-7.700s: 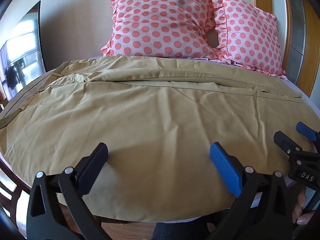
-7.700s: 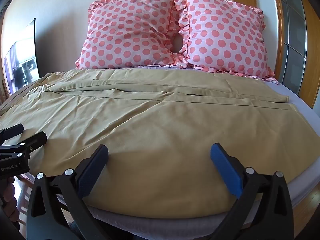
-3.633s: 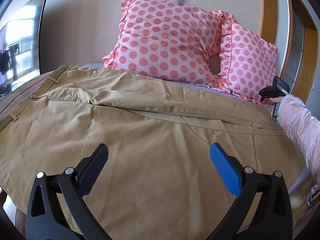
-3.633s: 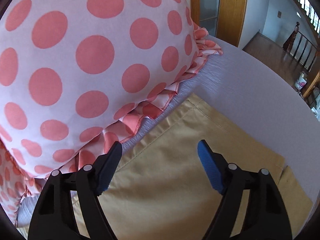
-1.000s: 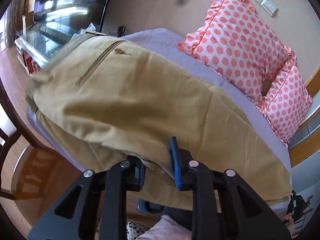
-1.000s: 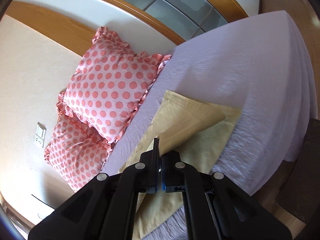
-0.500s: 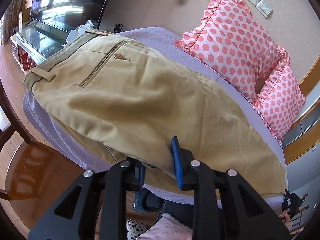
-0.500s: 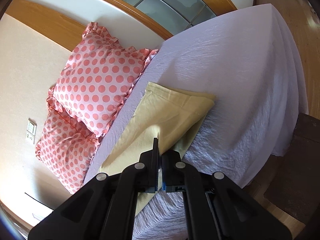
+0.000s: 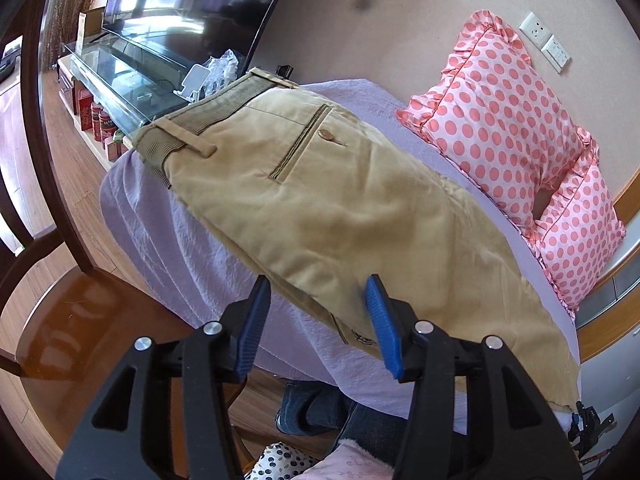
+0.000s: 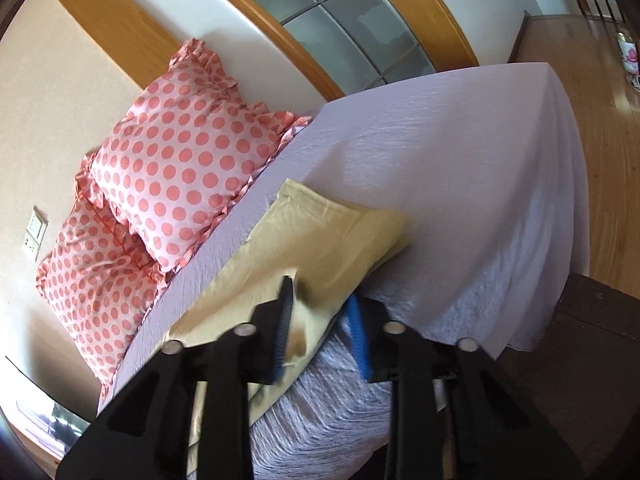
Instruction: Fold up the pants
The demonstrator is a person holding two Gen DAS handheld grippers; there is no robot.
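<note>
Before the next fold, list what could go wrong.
1. The pants lie along the bed's near edge; the folded half could slide off.
2. The right gripper has open fingers straddling the hem, so pulling back might drag it.
3. The left gripper could snag the seat edge.

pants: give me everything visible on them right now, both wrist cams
The pants are tan cotton-like cloth, lightly creased, folded lengthwise, leg on leg, and lying across the lilac bed sheet. The waistband with belt loops hangs near the bed's edge; a welt back pocket with a brown button faces up. The cuffs lie stacked near the polka-dot pillows. The left claw is open at their near edge; the right claw is open around the cuff-end edge.
</note>
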